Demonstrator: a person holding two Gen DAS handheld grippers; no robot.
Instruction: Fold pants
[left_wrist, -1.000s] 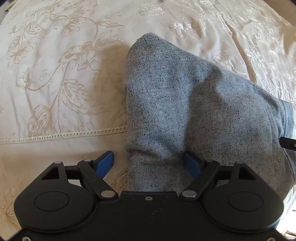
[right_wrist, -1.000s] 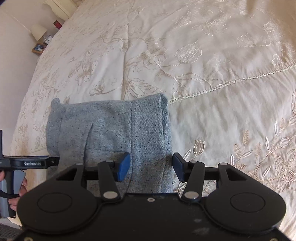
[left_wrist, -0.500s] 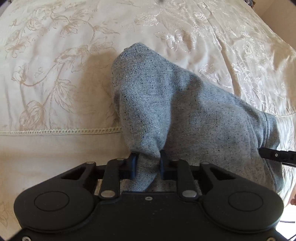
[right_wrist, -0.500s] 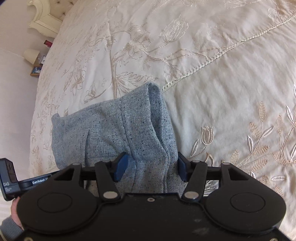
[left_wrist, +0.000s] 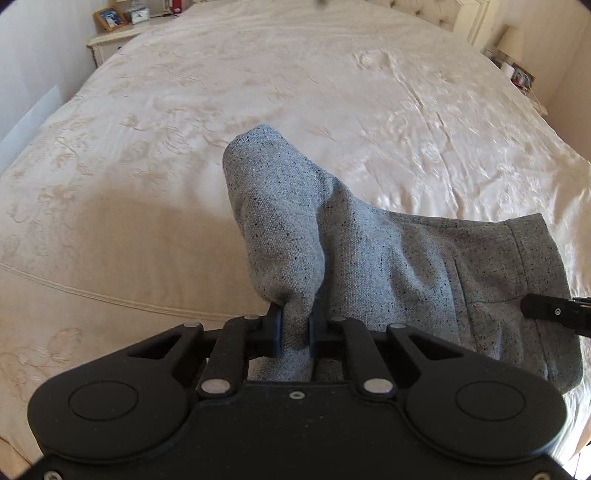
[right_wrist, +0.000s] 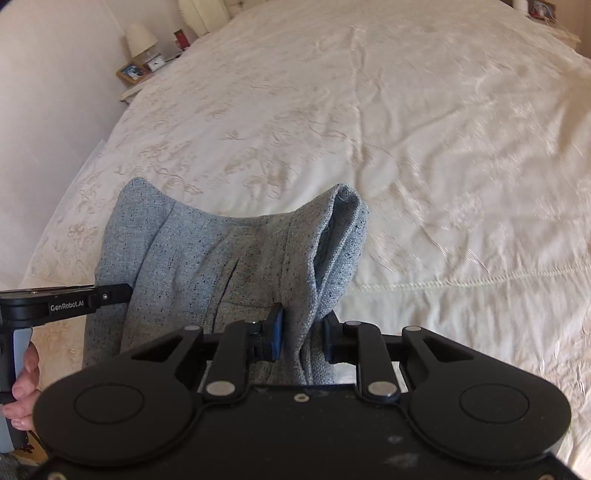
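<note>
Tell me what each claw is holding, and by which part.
Both hold the grey pants: left claw and right claw are each closing on a bunched near-edge corner.

Left gripper (left_wrist: 295, 328): matte black body, two round raised discs on the housing either side of the jaws, silver pivot pins on angled black link arms, small screw at centre.

Right gripper (right_wrist: 302, 339): same black build; blue pads (right_wrist: 276, 334) on the fingers.

Left of it, a black bar with white "GenRobot.AI" lettering. Bare hand (right_wrist: 24, 387) below that bar.
</note>
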